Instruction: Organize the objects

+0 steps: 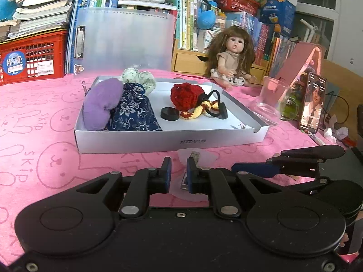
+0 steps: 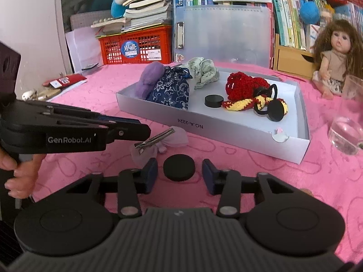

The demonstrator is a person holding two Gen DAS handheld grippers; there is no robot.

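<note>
A shallow white box [image 1: 170,139] lies on the pink cloth. It holds a purple plush [image 1: 102,104], a blue floral pouch [image 1: 133,111], a red crochet piece [image 1: 186,97], a black disc [image 1: 169,113] and a black hair tie [image 1: 217,108]. My left gripper [image 1: 178,174] is shut on a metal hair clip [image 2: 155,138] with a pale gauze bow [image 2: 174,139], just in front of the box. My right gripper [image 2: 179,174] stands open, low over the cloth. A second black disc [image 2: 179,167] lies between its pads, with a gap on each side.
A doll [image 1: 231,59] sits behind the box. A clear glass [image 1: 271,100] and a propped phone [image 1: 312,104] stand at its right. A red crate [image 1: 31,56], a plastic folder [image 1: 127,40] and stacked books line the back. Small items lie at the cloth's left edge [image 2: 61,82].
</note>
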